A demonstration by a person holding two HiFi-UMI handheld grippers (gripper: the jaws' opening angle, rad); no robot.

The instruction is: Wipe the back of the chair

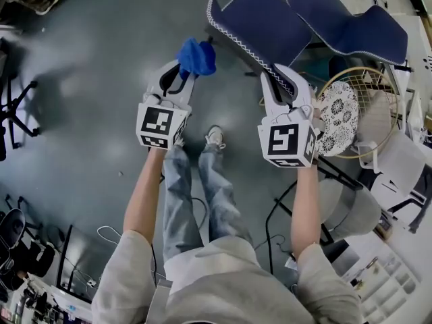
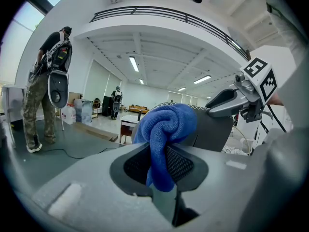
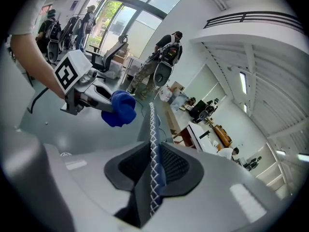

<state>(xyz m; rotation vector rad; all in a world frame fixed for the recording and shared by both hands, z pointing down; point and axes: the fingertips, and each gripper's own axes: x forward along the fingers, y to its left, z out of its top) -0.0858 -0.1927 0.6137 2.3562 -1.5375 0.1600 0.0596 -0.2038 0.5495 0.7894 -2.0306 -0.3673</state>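
A dark blue chair back [image 1: 256,22] with a white zigzag-stitched edge [image 3: 153,129] tilts at the top middle of the head view. My right gripper [image 1: 280,79] is shut on that stitched edge, which runs straight between the pads [image 3: 153,170]. My left gripper [image 1: 183,73] is shut on a bunched blue cloth [image 1: 197,57], held just left of the chair back's corner. The cloth [image 2: 166,132] bulges out above the left pads, with the chair back [image 2: 215,129] close behind it. Each gripper view also shows the other gripper: the right one [image 2: 231,100] and the left one [image 3: 96,100].
A round wire chair with a patterned cushion [image 1: 341,117] stands right of my right gripper. The chair's blue seat [image 1: 354,22] lies at the top right. An office chair base [image 1: 13,106] is at the far left. My own legs [image 1: 202,181] are below. A person [image 2: 48,91] stands further off.
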